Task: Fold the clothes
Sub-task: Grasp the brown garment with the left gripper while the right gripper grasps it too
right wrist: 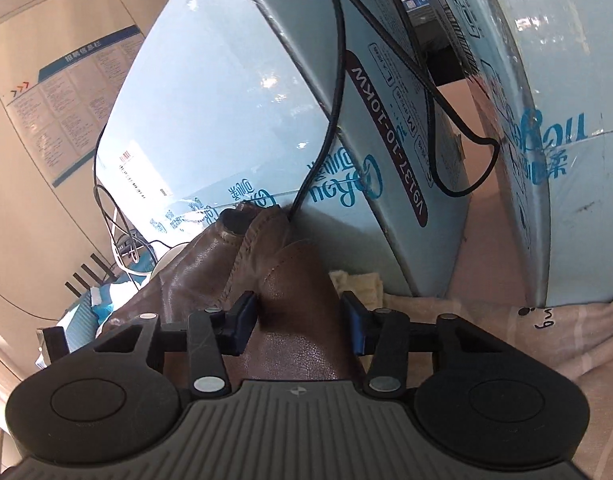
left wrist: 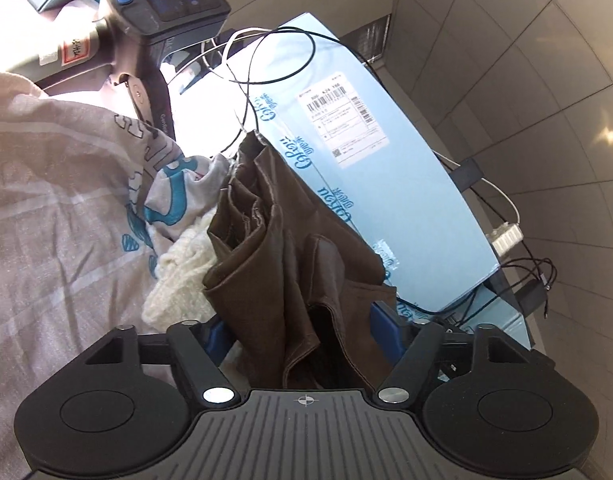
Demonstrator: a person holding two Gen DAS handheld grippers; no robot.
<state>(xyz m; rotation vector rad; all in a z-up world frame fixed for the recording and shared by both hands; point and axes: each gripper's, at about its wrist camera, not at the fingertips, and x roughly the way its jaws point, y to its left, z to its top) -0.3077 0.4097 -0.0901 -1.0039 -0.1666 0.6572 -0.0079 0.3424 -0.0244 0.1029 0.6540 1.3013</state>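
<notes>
A brown leather-like garment (left wrist: pixel 274 248) lies bunched between the fingers of my left gripper (left wrist: pixel 302 324), whose blue pads stand wide apart on either side of the cloth. The same brown garment (right wrist: pixel 290 300) fills the gap of my right gripper (right wrist: pixel 302 316), whose jaws are also spread and not pressed on it. The garment's top end (right wrist: pixel 242 224) leans on a blue box. A cream knitted piece (left wrist: pixel 178 276) and a grey shirt with teal print (left wrist: pixel 174 196) lie beside it on a pink striped sheet (left wrist: pixel 46 220).
Light blue cardboard boxes (left wrist: pixel 370 184) stand to the right and rise close ahead in the right wrist view (right wrist: pixel 226 100). Black cables (left wrist: pixel 282 60) loop over them (right wrist: pixel 338 80). A dark label printer (left wrist: pixel 162 4) stands at the back. Tiled floor (left wrist: pixel 546 80) lies beyond.
</notes>
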